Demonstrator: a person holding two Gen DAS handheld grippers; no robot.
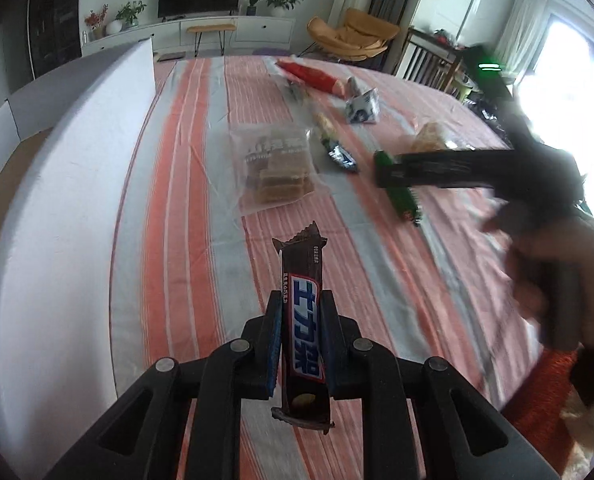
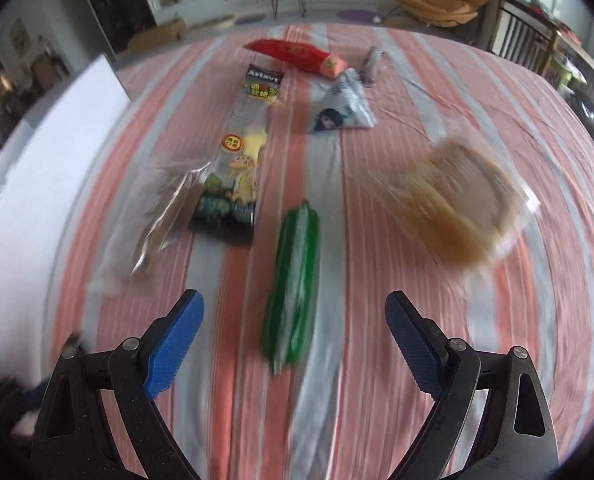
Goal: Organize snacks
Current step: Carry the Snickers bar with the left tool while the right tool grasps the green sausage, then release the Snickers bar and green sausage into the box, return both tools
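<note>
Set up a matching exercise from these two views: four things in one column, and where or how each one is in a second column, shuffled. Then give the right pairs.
Things:
1. chocolate bar
2. green packet
3. red packet
4. right gripper

Place or state:
A. lies at the far end of the striped cloth
B. open, holding nothing
C. clamped between the left gripper's fingers
D. lies on the cloth just ahead of the open fingers

Pairs: 1-C, 2-D, 3-A, 4-B
</note>
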